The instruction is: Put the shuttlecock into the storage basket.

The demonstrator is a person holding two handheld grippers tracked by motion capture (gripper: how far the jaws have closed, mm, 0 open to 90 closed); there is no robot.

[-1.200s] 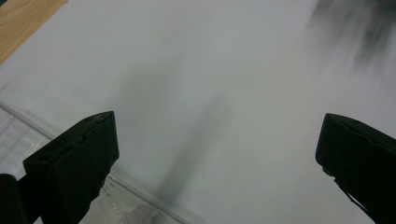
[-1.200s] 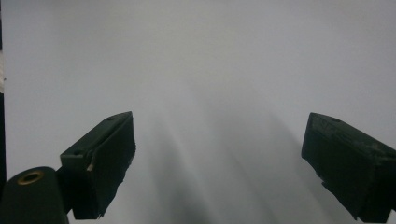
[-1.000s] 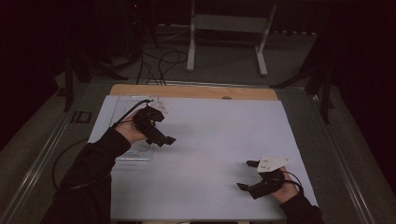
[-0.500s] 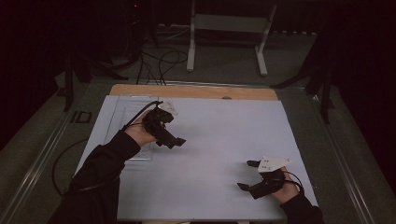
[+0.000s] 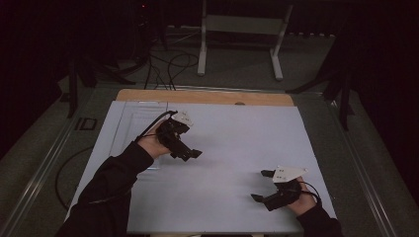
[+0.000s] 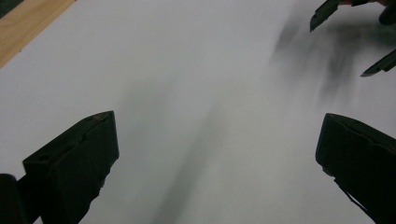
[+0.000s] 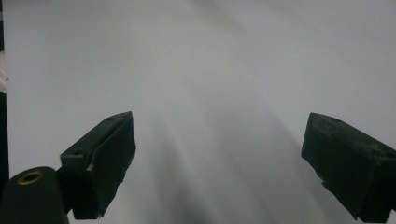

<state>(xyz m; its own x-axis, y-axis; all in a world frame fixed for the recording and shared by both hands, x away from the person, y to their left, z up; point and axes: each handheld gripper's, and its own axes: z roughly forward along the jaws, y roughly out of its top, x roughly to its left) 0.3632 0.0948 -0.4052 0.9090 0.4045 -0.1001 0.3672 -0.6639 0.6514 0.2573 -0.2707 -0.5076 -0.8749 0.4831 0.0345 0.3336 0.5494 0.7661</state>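
Note:
A white sheet (image 5: 232, 143) covers the table, with nothing lying on it between the grippers. My left gripper (image 5: 190, 154) hovers over the sheet's left-middle, held in a hand with a dark sleeve, its jaws pointing toward the right. In the left gripper view the left gripper (image 6: 219, 140) is open over bare white surface, and the right gripper's fingertips (image 6: 322, 14) show far off at the top right. My right gripper (image 5: 261, 185) rests near the front right of the sheet, jaws spread and pointing left. In the right gripper view the right gripper (image 7: 219, 144) is open with nothing between its jaws.
A wooden strip (image 5: 202, 96) of the table shows behind the sheet. A faint rectangular outline (image 5: 138, 116) marks the sheet's back left. Cables (image 5: 168, 64) and a white metal stand (image 5: 242, 29) sit on the dark floor beyond the table.
My left gripper has moved to the right and slightly nearer the table's middle. The right gripper has stayed where it was.

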